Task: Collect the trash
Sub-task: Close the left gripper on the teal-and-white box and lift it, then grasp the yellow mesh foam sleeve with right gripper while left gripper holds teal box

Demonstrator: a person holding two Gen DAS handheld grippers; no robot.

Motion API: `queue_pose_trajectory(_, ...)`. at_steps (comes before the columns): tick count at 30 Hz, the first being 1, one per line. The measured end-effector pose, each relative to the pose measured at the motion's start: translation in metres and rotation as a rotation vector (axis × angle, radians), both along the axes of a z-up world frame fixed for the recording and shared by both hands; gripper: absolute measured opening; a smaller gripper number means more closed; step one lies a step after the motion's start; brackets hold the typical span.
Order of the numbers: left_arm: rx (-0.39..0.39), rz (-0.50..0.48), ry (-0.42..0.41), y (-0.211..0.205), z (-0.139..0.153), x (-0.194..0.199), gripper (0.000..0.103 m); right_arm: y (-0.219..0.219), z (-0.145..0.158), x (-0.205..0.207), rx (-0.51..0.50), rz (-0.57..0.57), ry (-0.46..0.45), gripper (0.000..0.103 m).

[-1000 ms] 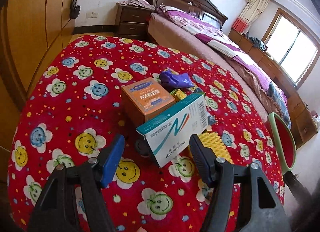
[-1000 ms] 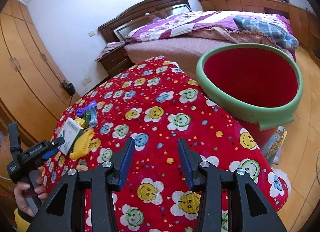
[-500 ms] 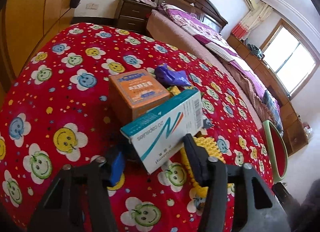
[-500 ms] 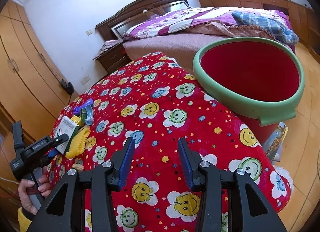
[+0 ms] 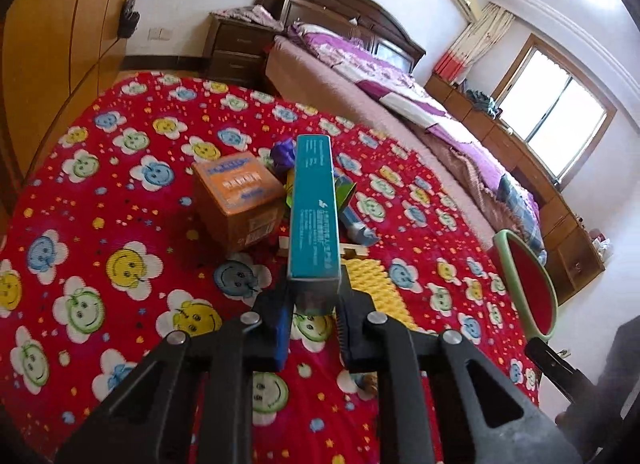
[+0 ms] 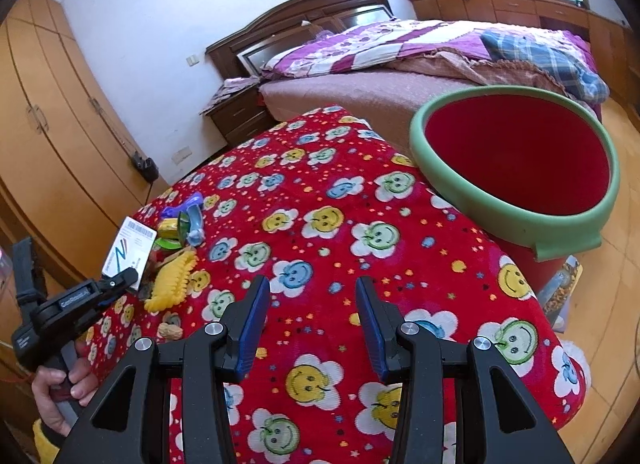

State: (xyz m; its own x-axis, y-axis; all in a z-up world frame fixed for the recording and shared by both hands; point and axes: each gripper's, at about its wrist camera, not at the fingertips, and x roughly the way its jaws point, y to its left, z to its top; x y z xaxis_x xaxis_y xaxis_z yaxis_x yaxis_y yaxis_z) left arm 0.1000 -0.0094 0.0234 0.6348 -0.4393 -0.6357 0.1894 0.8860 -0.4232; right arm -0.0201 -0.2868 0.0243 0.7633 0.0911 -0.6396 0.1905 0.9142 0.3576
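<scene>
Covering the table is a red fleece cloth printed with smiling flowers (image 6: 340, 223), in a bedroom with a dark wooden bed (image 6: 400, 75) under purple covers and tall wooden wardrobes (image 6: 48, 135).

Just off the cloth's far right edge stands a red bucket with a green rim (image 6: 516, 159), its mouth showing fully only in the right wrist view; the left sees a sliver of it.

The left gripper (image 5: 314, 306) has just been closing and now pinches the teal and white medicine carton (image 5: 314, 219) edge-on, lifted over the pile.

Under and behind it lie an orange cardboard box (image 5: 236, 199), hidden from the right camera, a yellow ridged plastic piece (image 5: 376, 284) and a purple wrapper (image 5: 282, 153).

The right gripper (image 6: 312, 320) hovers over bare cloth, jaws spread, nothing between them.
</scene>
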Motion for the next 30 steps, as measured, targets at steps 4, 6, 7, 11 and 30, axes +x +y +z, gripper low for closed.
queue_pose_trajectory(4,-0.001,0.019,-0.038,0.008,0.014,-0.014,0.018,0.012,0.006,0.003,-0.016,0.032,-0.015,0.045)
queue_pose_trajectory(6,0.012,0.034,-0.056,0.013,0.019,-0.020,0.018,0.019,0.009,0.005,-0.024,0.051,-0.020,0.045)
queue_pose_trajectory(7,0.021,0.042,-0.065,0.015,0.021,-0.023,0.018,0.022,0.010,0.006,-0.026,0.060,-0.021,0.045)
queue_pose_trajectory(11,0.063,0.086,-0.076,0.029,0.027,-0.031,0.018,0.039,0.017,0.012,-0.039,0.104,-0.031,0.045)
queue_pose_trajectory(30,0.040,0.184,-0.101,0.101,0.010,-0.054,0.018,0.141,0.015,0.066,-0.069,0.242,0.019,0.045)
